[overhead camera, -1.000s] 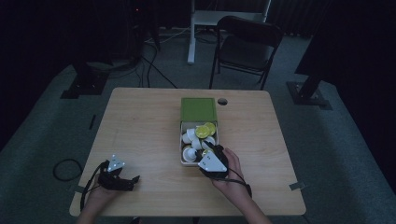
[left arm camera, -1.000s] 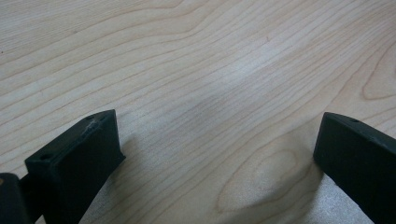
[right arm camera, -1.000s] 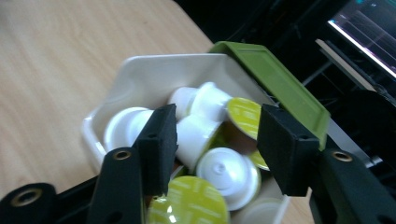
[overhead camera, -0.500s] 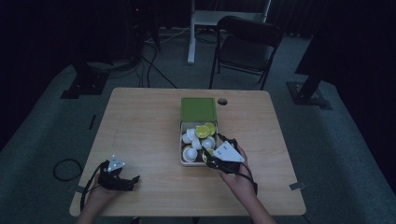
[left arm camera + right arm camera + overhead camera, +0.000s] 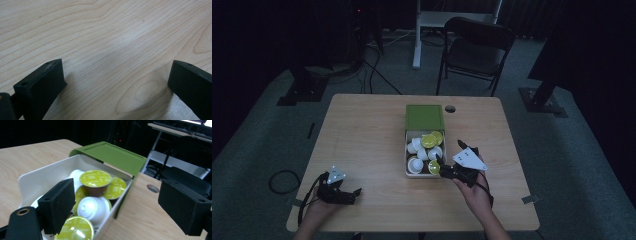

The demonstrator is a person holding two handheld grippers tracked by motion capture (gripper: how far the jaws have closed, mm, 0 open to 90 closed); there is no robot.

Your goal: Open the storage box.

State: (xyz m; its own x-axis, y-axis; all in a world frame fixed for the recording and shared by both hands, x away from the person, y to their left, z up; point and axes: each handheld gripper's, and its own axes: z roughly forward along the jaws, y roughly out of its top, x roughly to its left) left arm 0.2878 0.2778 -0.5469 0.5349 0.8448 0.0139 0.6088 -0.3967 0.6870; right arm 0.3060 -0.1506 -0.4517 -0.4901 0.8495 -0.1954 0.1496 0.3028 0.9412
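A white open-topped plastic tray, half drawn out of its green cardboard sleeve, holds a jumble of coffee capsules, some white-bottomed, others showing lime-green foil lids with unreadable print. Just beside the tray's near corner, the right gripper has just been opening, jaws wide, nothing between them. Well away from the tray, the left gripper rests wide open, empty, on the light wooden table.

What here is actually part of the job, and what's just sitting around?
Part of the job:
- right gripper, jaws just opened, nothing between them
- white box with its green sleeve
- coffee pods in the box

Just around:
- left gripper, open, resting on the table
- chair
- cables on the floor
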